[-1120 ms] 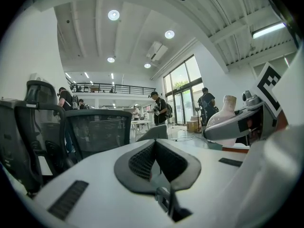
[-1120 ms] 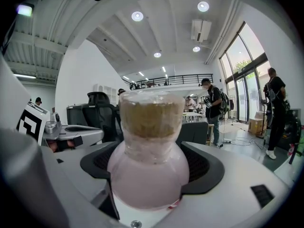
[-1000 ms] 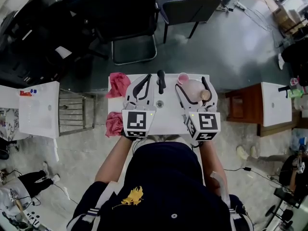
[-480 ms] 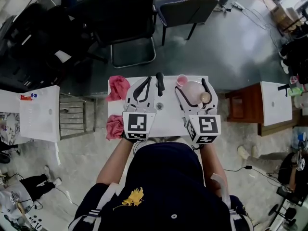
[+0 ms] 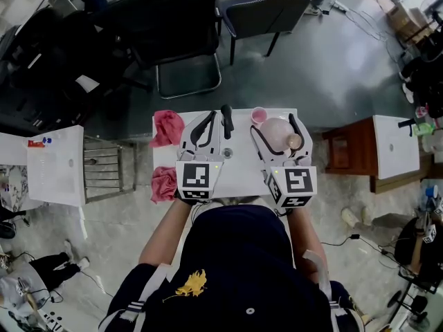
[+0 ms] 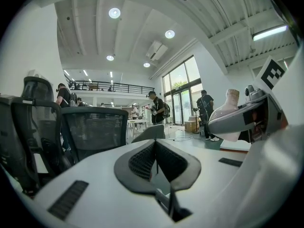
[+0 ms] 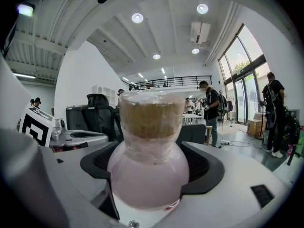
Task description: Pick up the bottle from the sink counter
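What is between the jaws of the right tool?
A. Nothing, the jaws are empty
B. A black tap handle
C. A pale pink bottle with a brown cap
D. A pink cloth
C: in the right gripper view, the pale pink bottle fills the gap of the right tool, with a jaw against each side of it.

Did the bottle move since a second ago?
No. The bottle stays just as close to the small pink cup, held in the right gripper.

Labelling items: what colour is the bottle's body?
Pale pink bottle, clearest in right gripper view.
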Motion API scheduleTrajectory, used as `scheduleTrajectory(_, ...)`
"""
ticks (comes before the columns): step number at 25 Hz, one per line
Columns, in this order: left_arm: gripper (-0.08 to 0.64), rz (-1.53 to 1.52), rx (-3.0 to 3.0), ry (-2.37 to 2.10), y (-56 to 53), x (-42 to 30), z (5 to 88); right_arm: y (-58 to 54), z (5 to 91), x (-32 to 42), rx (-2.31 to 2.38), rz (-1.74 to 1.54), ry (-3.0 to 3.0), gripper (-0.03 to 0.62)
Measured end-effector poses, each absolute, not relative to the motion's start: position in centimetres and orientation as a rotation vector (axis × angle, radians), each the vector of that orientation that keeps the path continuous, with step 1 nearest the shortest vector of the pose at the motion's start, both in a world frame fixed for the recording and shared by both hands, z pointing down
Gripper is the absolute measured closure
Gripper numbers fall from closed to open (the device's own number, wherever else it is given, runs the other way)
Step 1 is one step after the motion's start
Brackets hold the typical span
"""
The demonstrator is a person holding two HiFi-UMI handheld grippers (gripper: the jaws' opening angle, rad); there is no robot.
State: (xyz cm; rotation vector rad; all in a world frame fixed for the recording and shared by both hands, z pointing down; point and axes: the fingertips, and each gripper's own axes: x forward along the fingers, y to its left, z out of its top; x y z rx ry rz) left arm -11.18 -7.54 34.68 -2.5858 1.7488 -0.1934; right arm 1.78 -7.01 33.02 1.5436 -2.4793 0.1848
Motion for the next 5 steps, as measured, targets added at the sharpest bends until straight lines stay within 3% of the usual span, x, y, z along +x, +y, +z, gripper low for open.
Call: scheduleTrajectory(5,0.541,-0.206,-2.591,1.755,-7.84,-11.08,35.02,-7.22,33.10,1.97,1.540,0.195,-2.479,0.163)
